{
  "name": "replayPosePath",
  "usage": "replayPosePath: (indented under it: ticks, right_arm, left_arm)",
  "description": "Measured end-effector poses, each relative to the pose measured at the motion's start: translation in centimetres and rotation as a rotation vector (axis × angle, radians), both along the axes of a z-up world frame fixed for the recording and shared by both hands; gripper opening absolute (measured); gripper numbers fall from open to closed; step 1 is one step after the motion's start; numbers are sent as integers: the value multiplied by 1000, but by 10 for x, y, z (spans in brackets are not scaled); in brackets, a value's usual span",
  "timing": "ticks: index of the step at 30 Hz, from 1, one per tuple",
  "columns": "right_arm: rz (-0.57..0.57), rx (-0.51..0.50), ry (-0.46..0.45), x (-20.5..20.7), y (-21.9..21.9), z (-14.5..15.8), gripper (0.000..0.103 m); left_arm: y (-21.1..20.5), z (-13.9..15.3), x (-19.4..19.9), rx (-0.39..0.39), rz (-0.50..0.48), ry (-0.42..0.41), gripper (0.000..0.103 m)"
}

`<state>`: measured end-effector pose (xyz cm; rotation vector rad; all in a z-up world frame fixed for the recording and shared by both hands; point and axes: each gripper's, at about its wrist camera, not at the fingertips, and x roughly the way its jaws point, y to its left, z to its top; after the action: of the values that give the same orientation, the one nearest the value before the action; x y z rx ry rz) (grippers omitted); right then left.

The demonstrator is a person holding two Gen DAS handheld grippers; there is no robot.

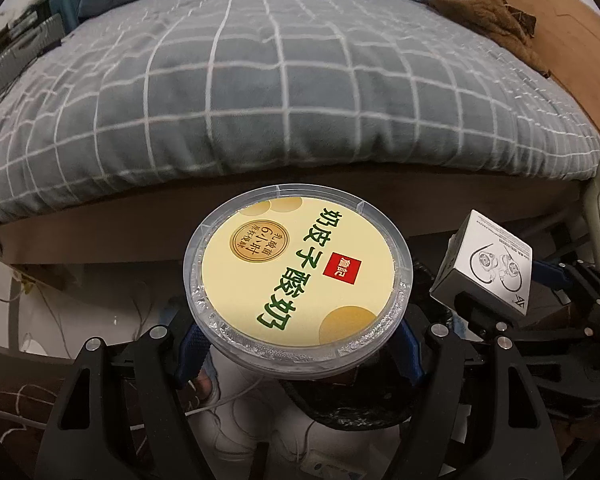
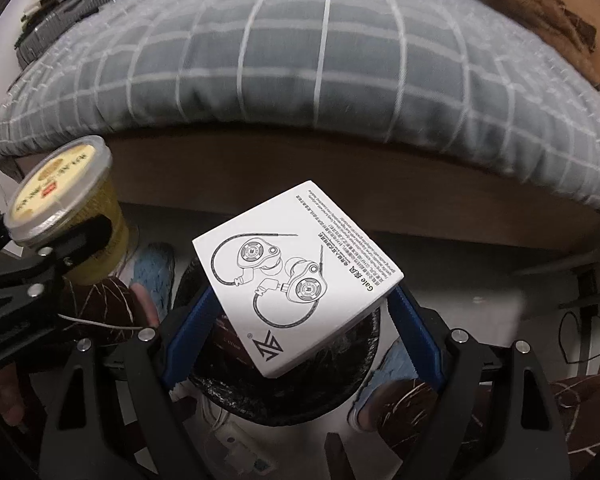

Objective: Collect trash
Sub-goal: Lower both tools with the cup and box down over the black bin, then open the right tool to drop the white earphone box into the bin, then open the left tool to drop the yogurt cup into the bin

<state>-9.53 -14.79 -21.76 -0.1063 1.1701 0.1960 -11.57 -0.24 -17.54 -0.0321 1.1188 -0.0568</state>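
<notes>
My left gripper [image 1: 300, 344] is shut on a round yoghurt cup [image 1: 298, 280] with a cream lid and green Chinese lettering; it also shows in the right wrist view [image 2: 60, 208] at the left. My right gripper [image 2: 300, 320] is shut on a white earphone box [image 2: 296, 276] with a line drawing of earbuds; the box also shows in the left wrist view [image 1: 488, 264] at the right. Both are held above a black-lined trash bin [image 2: 284, 396], which also shows in the left wrist view [image 1: 352, 408] under the cup.
A bed with a grey checked quilt [image 1: 292, 88] and a wooden frame [image 2: 340, 184] stands just ahead. A brown garment [image 1: 484, 12] lies at its far right. White cables [image 1: 228, 400] and blue slippers [image 2: 152, 272] lie on the floor near the bin.
</notes>
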Motion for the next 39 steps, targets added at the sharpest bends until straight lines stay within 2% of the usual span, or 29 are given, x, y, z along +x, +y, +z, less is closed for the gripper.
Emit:
replayPosePath:
  ticks: [4, 9, 13, 21, 28, 36, 39]
  right_arm:
    - [7, -3, 51, 6, 7, -16, 82]
    - [42, -7, 56, 10, 17, -21, 83]
    - [30, -17, 11, 9, 15, -13, 93]
    - [-85, -31, -51, 12, -33, 6, 95]
    - [-161, -33, -63, 10, -80, 10, 95]
    - [-184, -37, -46, 9, -93, 3, 95]
    - [-188, -38, -46, 10, -92, 2, 95]
  left_arm:
    - [14, -13, 2, 2, 27, 28, 73]
    - [27, -20, 1, -8, 58, 49, 73]
    - [27, -25, 5, -25, 51, 65, 73]
    - [-7, -31, 12, -32, -3, 74, 73]
    - [-49, -38, 20, -27, -48, 90, 73]
    - [-75, -49, 18, -16, -87, 108, 73]
    - [-78, -51, 18, -37, -89, 106, 74]
